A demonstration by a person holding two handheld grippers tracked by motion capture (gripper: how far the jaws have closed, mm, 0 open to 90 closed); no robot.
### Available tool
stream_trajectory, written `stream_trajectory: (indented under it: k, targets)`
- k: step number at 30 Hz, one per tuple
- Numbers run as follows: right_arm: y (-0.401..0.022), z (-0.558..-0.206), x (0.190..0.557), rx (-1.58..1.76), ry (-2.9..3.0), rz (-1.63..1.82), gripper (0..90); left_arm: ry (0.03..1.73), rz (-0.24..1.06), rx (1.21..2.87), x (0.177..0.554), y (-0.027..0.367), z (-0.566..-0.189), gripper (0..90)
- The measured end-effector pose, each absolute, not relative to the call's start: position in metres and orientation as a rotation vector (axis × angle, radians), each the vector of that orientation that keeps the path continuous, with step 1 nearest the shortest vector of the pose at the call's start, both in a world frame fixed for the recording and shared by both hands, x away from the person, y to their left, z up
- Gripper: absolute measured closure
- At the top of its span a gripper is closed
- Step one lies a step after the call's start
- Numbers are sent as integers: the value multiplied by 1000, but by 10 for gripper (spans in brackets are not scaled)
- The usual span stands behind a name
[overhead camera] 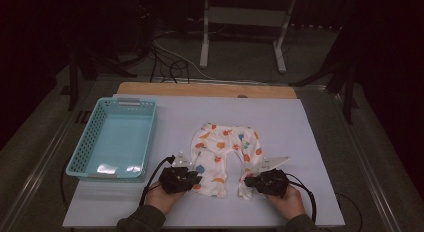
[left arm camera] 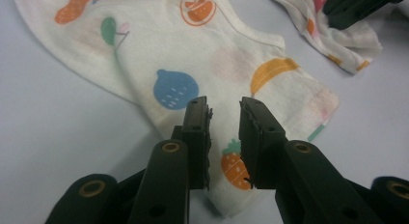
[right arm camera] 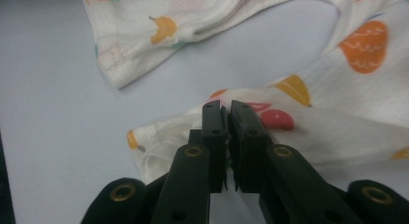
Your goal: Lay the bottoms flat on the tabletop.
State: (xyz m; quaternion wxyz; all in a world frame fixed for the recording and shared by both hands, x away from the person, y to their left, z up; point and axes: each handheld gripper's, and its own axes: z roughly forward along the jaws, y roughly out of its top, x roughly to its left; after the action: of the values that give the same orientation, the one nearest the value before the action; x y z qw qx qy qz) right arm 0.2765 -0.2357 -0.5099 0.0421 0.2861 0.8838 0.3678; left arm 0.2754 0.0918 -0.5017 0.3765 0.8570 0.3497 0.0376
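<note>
White baby pants (overhead camera: 225, 152) printed with coloured fruit lie flat in the middle of the pale mat, waist toward the far side and legs toward me. My left gripper (overhead camera: 197, 181) sits at the hem of the left leg. In the left gripper view its jaws (left arm camera: 224, 105) stand apart over the pants (left arm camera: 231, 64), with the cloth lying under the gap and the pads not pressing it. My right gripper (overhead camera: 247, 182) is at the right leg's hem. Its jaws (right arm camera: 224, 108) are closed on the bunched edge of the pants (right arm camera: 337, 122).
A light blue plastic basket (overhead camera: 150, 127) stands on the mat's left side with nothing in it. The pale mat (overhead camera: 300, 127) covers a wooden tabletop (overhead camera: 205, 89). Cables and a metal stand lie on the dark floor beyond. The right gripper (left arm camera: 357, 7) also shows in the left gripper view's top right.
</note>
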Motion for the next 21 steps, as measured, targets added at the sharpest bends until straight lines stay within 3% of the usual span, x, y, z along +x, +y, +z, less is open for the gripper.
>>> stream_trajectory:
  k: [4,6,8,9,11,12,21]
  targets:
    - [-244,-509,275,906,2673,1141,778,905,103,2192,276,92,-502,730]
    - [-244,-512,275,913,2671,1113,686,906,114,2196,276,92,-503,716]
    - [-244,-513,276,902,2676,1095,670,910,113,2195,277,92,-503,713]
    - [-242,-515,274,884,2660,1091,694,912,113,2196,277,92,-504,708]
    - [-242,-515,273,883,2672,1103,850,913,108,2192,278,91,-504,710]
    - [-242,-514,273,849,2676,1090,881,910,109,2193,278,91,-503,711]
    - [-279,-481,253,870,2642,962,875,892,115,2185,278,89,-499,710]
